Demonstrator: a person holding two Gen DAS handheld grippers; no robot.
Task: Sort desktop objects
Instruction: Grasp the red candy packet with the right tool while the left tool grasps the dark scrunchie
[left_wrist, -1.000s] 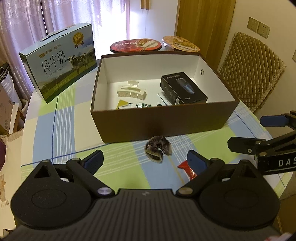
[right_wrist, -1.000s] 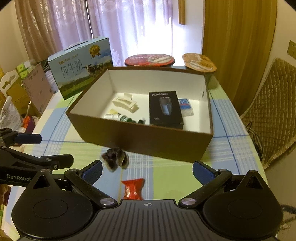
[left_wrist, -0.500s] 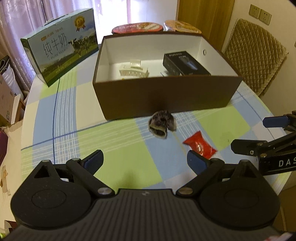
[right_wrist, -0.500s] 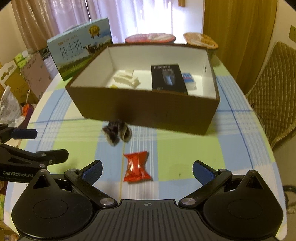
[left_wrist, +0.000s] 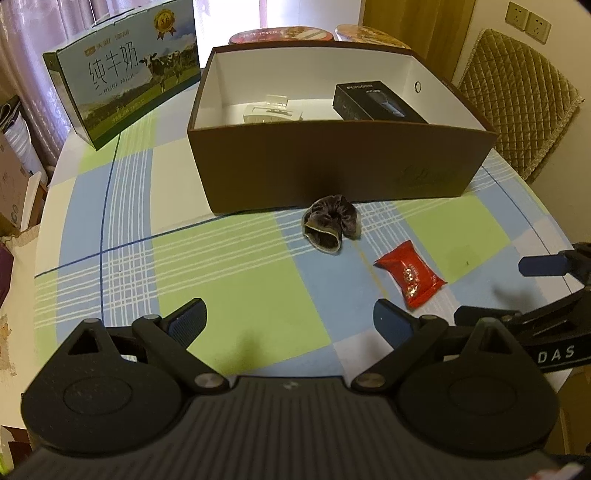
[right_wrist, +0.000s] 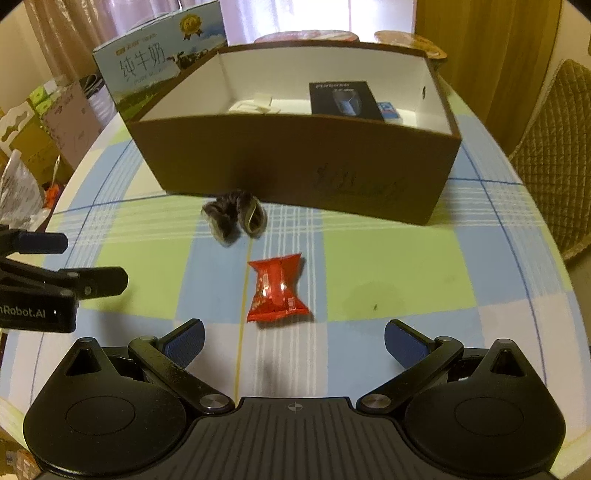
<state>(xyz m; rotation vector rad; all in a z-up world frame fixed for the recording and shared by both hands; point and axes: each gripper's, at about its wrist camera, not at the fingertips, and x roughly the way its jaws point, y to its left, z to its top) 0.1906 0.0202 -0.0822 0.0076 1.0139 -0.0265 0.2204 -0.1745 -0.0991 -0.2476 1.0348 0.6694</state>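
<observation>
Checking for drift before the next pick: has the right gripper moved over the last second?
Yes. The right gripper has pulled back from the brown box: in its own view the red packet now lies wholly clear ahead of its open fingers.

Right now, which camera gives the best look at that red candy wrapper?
The right wrist view: the wrapper lies near centre, just ahead of the open right tongs, both crimped ends visible. The left wrist view shows it smaller, off to the right and angled.

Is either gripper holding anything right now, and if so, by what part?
Nothing is held. The left gripper and right gripper both have jaws open and empty; the red packet and scrunchie lie on the table.
</observation>
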